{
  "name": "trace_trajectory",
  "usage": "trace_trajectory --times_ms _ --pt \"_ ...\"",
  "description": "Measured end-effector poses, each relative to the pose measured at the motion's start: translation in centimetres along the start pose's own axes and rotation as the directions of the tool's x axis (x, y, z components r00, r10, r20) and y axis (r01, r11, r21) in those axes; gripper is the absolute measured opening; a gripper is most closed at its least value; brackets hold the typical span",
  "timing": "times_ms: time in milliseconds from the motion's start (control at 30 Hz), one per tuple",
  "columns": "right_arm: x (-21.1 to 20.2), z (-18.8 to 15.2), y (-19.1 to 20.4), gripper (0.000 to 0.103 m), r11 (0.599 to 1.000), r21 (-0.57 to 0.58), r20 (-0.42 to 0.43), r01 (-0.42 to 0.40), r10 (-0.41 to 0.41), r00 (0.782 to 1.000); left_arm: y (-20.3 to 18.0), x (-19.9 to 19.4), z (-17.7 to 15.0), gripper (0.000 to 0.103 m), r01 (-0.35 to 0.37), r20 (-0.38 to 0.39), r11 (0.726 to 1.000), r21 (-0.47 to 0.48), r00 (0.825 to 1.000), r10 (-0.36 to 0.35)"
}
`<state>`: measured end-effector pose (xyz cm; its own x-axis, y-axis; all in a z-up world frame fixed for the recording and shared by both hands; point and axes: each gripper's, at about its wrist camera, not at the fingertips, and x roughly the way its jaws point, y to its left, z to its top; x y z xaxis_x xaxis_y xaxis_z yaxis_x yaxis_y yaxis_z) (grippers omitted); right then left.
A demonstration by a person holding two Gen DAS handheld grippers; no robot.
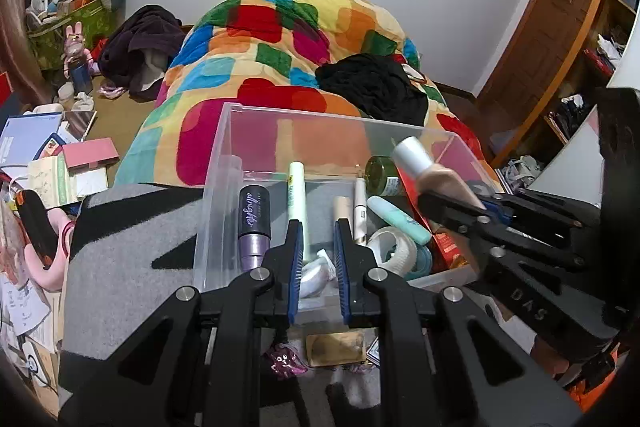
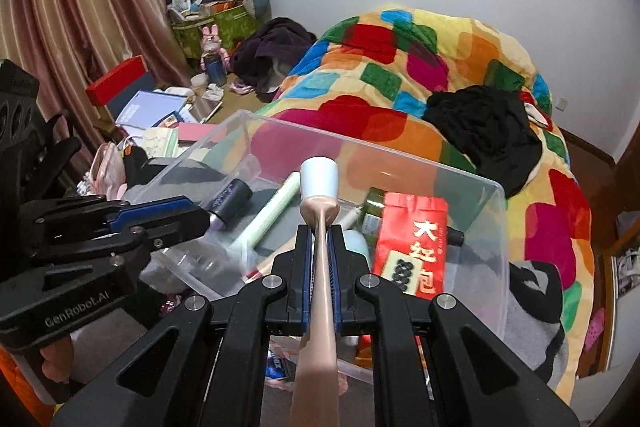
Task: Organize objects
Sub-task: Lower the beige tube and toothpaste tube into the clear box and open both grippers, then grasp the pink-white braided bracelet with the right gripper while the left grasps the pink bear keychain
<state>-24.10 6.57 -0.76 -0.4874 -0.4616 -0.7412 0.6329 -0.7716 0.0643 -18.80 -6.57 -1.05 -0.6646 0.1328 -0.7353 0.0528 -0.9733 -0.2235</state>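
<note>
A clear plastic bin [image 1: 224, 163] [image 2: 492, 227] holds cosmetics: a purple bottle [image 1: 254, 223] [image 2: 234, 201], a pale green tube [image 1: 298, 203] [image 2: 272, 215], a mint tube [image 1: 400, 219], a green jar [image 1: 384, 175] and a red packet [image 2: 412, 247]. My right gripper [image 2: 320, 239] [image 1: 486, 213] is shut on a beige tube with a white cap [image 2: 318, 187] [image 1: 424, 163], held over the bin's right side. My left gripper [image 1: 318, 227] [image 2: 196, 217] is open and empty at the bin's near edge.
A bed with a colourful patchwork quilt [image 1: 280, 59] and black clothes [image 1: 376, 87] lies behind the bin. Boxes and papers [image 1: 60, 163] clutter the left. A wooden shelf unit [image 1: 580, 67] stands at the right.
</note>
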Motion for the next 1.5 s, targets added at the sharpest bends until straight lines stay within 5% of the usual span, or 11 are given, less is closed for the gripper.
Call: trace_trajectory --times_ms 233,400,667,833,1200,1500 --pt "0.2 0.1 0.5 0.012 1.0 -0.02 -0.038 -0.013 0.012 0.999 -0.5 -1.2 -0.1 0.015 0.004 0.024 1.0 0.028 1.0 -0.004" --pt "-0.9 -0.2 0.4 0.027 1.0 -0.015 -0.027 -0.016 0.016 1.0 -1.1 -2.7 -0.3 0.016 0.0 0.049 0.998 0.055 0.999 -0.003" --pt "-4.1 -0.7 0.4 0.039 1.0 -0.007 0.042 -0.002 0.002 0.999 -1.1 -5.4 -1.2 0.047 -0.027 0.1 0.997 0.071 0.995 0.02" --pt "-6.2 -1.8 0.1 0.047 0.999 -0.003 0.072 -0.035 0.036 0.997 -0.9 -6.3 -2.6 0.055 -0.056 0.102 0.994 0.091 0.994 0.047" --pt "-7.1 -6.3 -0.4 0.053 0.999 0.027 0.033 -0.043 0.043 0.999 1.0 -2.9 -8.2 0.055 -0.1 -0.078 0.986 0.135 0.991 0.111" --pt "-3.0 -8.9 -1.4 0.046 0.993 0.111 -0.074 -0.045 0.054 0.996 1.0 -0.4 -8.2 0.047 -0.085 -0.167 0.986 0.143 0.98 0.109"
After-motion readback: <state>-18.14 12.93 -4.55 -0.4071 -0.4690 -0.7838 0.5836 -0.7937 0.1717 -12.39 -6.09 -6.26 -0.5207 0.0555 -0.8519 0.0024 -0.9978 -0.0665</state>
